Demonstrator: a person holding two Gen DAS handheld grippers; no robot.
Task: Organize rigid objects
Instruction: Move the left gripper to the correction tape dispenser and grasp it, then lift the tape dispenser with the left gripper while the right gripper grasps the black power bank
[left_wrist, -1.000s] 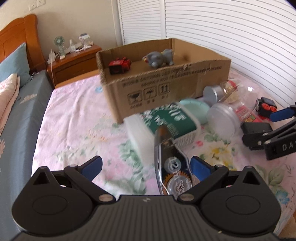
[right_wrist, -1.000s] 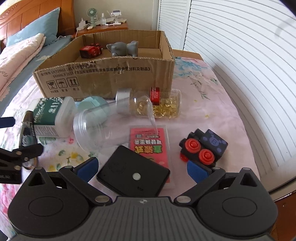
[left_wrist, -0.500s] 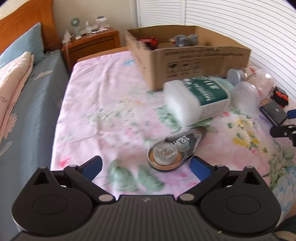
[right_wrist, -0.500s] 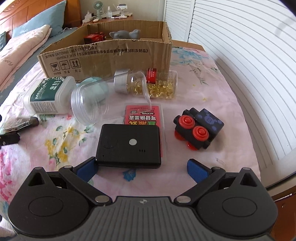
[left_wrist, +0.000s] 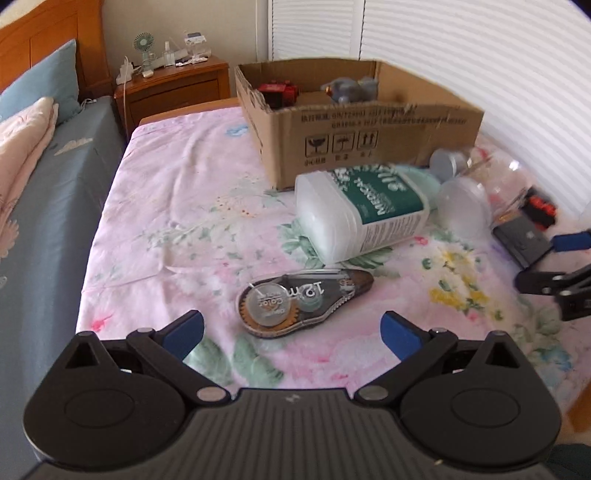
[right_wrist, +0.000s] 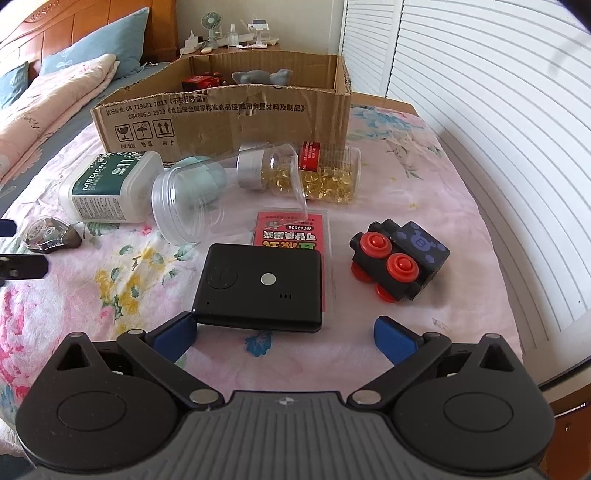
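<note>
Left gripper (left_wrist: 291, 328): jaws spread, empty; correction tape dispenser (left_wrist: 303, 297) at 12 o'clock, flat on the floral sheet (left_wrist: 177, 206).
Right gripper (right_wrist: 282, 332): jaws spread, empty; black device (right_wrist: 260, 288) at 12 o'clock.
Cardboard box (right_wrist: 225, 118): beyond, 12 o'clock.

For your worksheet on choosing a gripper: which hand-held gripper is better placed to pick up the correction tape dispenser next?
Left. The left hand-held gripper is open with the correction tape dispenser directly ahead; the right hand-held gripper faces the black device.
</note>
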